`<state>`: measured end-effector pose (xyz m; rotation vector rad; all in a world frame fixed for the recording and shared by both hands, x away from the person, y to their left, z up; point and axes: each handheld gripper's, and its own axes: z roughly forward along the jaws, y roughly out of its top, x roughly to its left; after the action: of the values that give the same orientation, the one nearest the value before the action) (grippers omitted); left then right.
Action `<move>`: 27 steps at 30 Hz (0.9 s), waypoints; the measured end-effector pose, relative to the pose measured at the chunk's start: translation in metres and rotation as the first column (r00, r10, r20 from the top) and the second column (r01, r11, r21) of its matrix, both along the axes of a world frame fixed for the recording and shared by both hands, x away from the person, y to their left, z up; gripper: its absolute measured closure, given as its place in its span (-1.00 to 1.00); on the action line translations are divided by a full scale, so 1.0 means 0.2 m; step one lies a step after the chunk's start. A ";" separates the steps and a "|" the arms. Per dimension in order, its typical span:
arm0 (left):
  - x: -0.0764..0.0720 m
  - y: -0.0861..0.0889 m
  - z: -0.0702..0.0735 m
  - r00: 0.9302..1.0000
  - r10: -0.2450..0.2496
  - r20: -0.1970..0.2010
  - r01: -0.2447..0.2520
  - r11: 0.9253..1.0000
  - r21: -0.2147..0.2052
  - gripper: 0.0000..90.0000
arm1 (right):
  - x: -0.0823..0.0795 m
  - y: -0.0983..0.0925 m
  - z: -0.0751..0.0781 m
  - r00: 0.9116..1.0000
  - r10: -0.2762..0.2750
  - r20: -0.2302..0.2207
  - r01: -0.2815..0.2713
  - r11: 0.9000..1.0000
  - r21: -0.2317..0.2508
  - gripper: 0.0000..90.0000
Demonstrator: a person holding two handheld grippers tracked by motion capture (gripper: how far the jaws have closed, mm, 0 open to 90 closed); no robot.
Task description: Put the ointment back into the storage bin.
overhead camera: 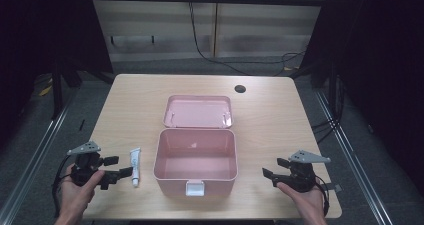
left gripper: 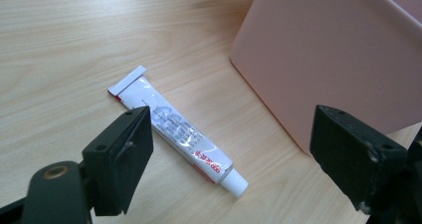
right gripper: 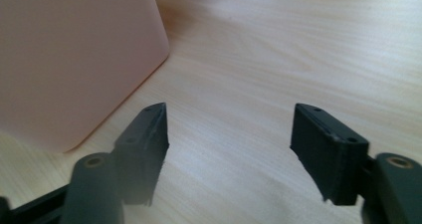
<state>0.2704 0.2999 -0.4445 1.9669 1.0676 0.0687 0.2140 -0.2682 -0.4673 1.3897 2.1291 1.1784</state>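
While the high view shows an open pink plastic box, the left gripper view shows red print on the small white tube lying loose between wide-spread jaws; right gripper also agape, empty.

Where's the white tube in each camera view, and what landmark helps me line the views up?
High view: the tube lies on the table, lower left, between the left gripper and the pink box.
Left gripper view: centre, lying diagonally between the open jaws, cap toward the lower right.
Right gripper view: not in it.
Shared landmark: the pink box's wall.
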 end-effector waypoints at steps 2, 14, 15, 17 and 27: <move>0.00 0.00 0.00 1.000 0.001 0.000 -0.001 1.000 -0.001 -0.61 | -0.01 0.01 0.01 1.000 -0.005 0.024 0.005 1.000 0.005 -0.31; 0.01 -0.07 0.07 0.997 -0.061 -0.048 0.064 0.997 0.050 -0.37 | -0.03 0.03 0.05 0.999 0.024 0.046 -0.026 0.999 0.048 -0.33; 0.01 -0.07 0.07 0.997 -0.061 -0.048 0.064 0.997 0.050 -0.33 | -0.03 0.03 0.05 0.999 0.024 0.046 -0.026 0.999 0.048 -0.33; 0.02 -0.09 0.09 0.995 -0.064 -0.075 0.071 0.993 0.092 -0.25 | -0.04 0.04 0.05 0.999 0.028 0.039 -0.030 0.998 0.048 -0.33; 0.10 -0.15 0.12 0.985 -0.105 -0.139 0.137 0.960 0.245 -0.17 | -0.03 0.04 0.05 0.999 0.038 -0.007 -0.038 0.998 0.050 -0.37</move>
<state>0.2894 0.2689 -0.4212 2.2896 1.0566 0.0163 0.2075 -0.2597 -0.4570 1.3830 2.1545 1.2506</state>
